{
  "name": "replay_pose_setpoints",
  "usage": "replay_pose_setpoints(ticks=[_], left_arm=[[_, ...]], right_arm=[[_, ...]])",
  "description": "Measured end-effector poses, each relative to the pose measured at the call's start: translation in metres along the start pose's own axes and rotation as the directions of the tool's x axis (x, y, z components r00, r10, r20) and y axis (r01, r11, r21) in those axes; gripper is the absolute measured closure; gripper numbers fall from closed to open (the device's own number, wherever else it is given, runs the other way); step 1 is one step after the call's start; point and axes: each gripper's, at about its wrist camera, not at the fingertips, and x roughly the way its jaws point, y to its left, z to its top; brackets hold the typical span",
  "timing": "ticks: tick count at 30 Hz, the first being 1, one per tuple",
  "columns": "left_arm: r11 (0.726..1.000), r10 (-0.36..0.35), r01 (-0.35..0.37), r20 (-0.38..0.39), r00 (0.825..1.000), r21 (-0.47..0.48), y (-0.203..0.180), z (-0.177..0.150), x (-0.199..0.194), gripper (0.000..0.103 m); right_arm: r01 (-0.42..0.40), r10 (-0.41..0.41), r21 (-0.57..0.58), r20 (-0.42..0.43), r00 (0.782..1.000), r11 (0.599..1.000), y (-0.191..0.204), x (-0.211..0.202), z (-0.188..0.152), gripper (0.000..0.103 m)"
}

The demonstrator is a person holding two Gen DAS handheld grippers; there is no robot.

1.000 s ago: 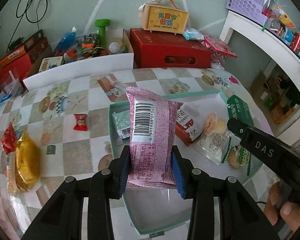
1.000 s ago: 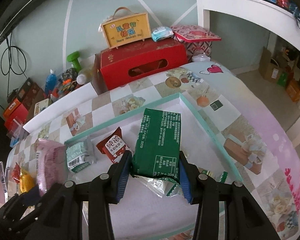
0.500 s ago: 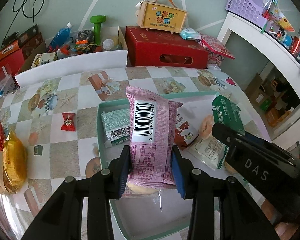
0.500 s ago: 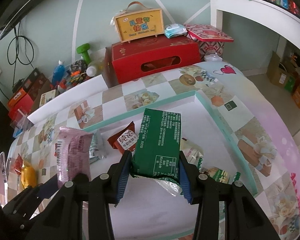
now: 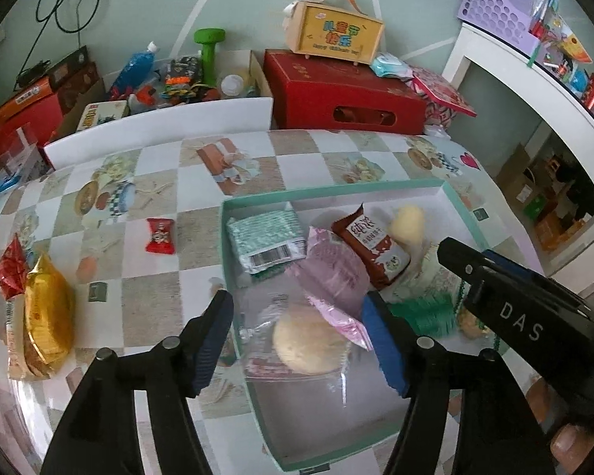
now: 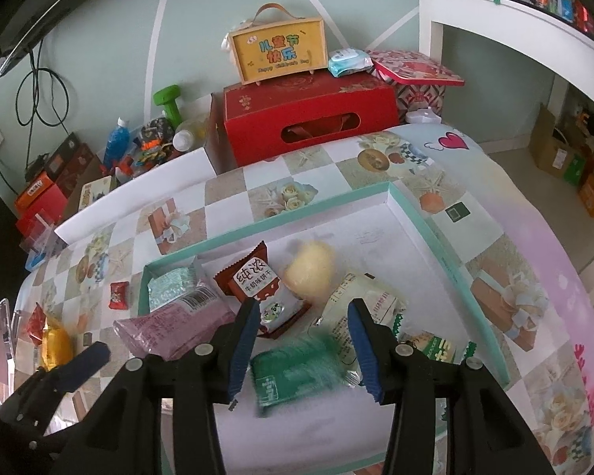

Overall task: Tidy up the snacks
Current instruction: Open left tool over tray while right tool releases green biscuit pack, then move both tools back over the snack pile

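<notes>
A teal-rimmed white tray (image 5: 336,192) (image 6: 297,213) on the checked table holds several snacks. My left gripper (image 5: 301,340) is open above the tray's near left part; the pink packet (image 5: 332,281) (image 6: 170,326) lies in the tray just beyond it, over a clear-wrapped round bun (image 5: 309,340). My right gripper (image 6: 303,346) is open; the green packet (image 6: 297,372) (image 5: 423,310) lies blurred in the tray between its fingers. A brown-red milk biscuit pack (image 6: 257,289) and a mint packet (image 5: 265,237) also lie in the tray.
On the table left of the tray lie a small red candy (image 5: 160,235), a golden packet (image 5: 45,316) and a red wrapper (image 5: 10,269). A red box (image 5: 344,95) with a yellow case (image 5: 332,37) stands behind. A white shelf (image 5: 534,91) is at the right.
Both grippers opened. The pink packet dropped from the left gripper into the tray, and the green packet dropped from the right gripper into the tray.
</notes>
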Motion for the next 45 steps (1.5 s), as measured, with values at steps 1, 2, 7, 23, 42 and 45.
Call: replay_pose_setpoints(ticks=[1,2,7,23,42,45], left_arm=[[1.000,0.001,-0.001,0.001,1.000,-0.006,0.002,0.000,-0.001,0.032],[1.000,0.003,-0.003,0.003,1.000,-0.012,0.005,0.000,-0.003,0.030],[0.997,0.029,-0.029,-0.001,1.000,-0.069,0.024,0.000,-0.006,0.022],[0.942,0.164,-0.167,-0.033,0.986,-0.290,0.099,-0.008,-0.004,0.005],[0.928,0.167,-0.165,-0.025,0.986,-0.333,0.113,-0.010,-0.010,0.000],[0.924,0.173,-0.178,-0.043,0.984,-0.338,0.119,-0.010,-0.012,0.000]], right_arm=[[0.002,-0.002,-0.001,0.000,1.000,1.000,0.001,0.000,0.000,0.045],[0.003,-0.003,-0.001,0.000,1.000,1.000,0.001,0.000,0.000,0.044],[0.013,-0.013,-0.001,-0.005,1.000,1.000,0.002,0.001,0.000,0.031],[0.064,-0.067,-0.061,-0.049,0.997,0.996,0.018,0.013,-0.005,0.011],[0.044,-0.049,-0.110,-0.040,0.998,0.993,0.036,0.014,-0.010,0.000],[0.012,-0.017,-0.125,-0.035,0.999,0.992,0.047,0.010,-0.011,0.000]])
